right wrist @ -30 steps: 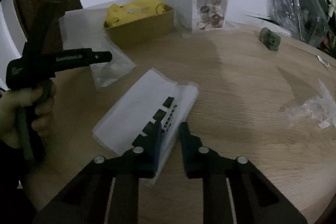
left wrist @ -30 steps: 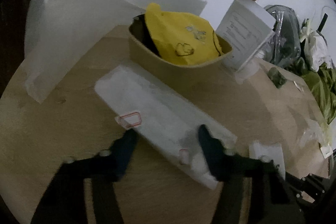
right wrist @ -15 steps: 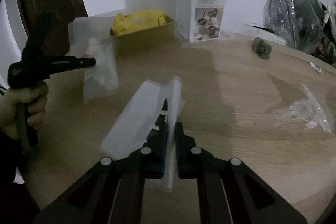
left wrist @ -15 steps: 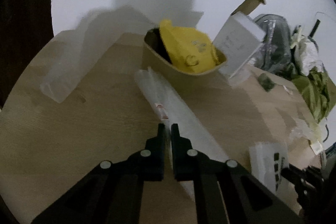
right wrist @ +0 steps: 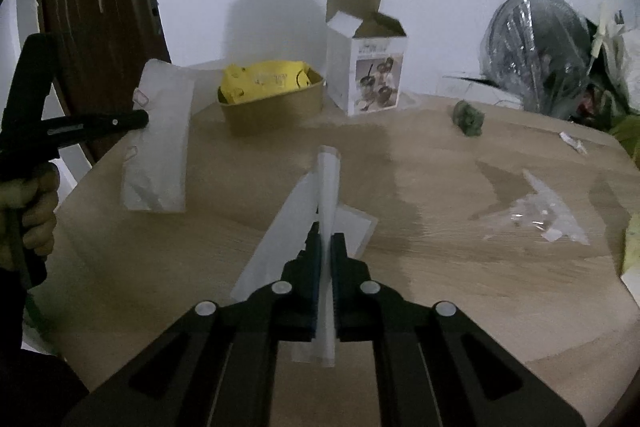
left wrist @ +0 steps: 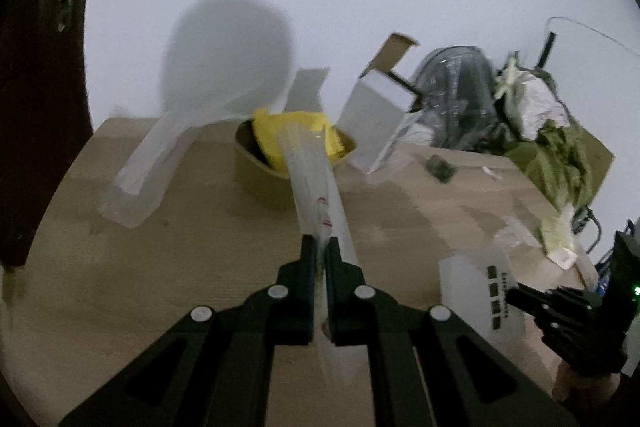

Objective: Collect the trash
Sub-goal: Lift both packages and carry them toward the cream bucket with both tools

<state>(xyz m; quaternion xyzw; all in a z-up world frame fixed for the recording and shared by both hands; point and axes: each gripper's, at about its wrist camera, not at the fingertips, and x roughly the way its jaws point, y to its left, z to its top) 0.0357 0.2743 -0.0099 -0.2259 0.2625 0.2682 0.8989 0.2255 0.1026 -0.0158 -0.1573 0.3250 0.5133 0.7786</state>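
Broadly, the round wooden table (right wrist: 460,267) takes up most of both views and carries a fair amount of litter. At its far edge stands an open white carton printed with cookware (right wrist: 370,75), and behind that, off to the right, a fan wrapped in plastic film (right wrist: 536,47). Just left of the carton sits the brown paper tub (right wrist: 276,105), which already holds a crumpled yellow wrapper (right wrist: 262,79); I take the tub for the collecting point, so at least one piece looks to be in.

Two pieces are off the table and in the tools. The left gripper (left wrist: 320,251) is clamped tight on a long clear plastic sleeve (left wrist: 316,183) with small red marks, lifted clear of the wood; in the left wrist view its far end overlaps the tub's rim, though whether it is truly above the tub I cannot tell. The right gripper (right wrist: 326,247) is pinched shut on a white plastic bag (right wrist: 326,187) printed with black squares, held edge-on and raised above the middle of the table, well short of the tub.

Neither piece is dropped in yet. Left lying on the wood are a crumpled clear film scrap (right wrist: 536,213) on the right side, a dark green lump (right wrist: 467,118) near the far edge, and a tiny white scrap (right wrist: 573,142) beyond it. By my reckoning the job sits somewhere near its middle.
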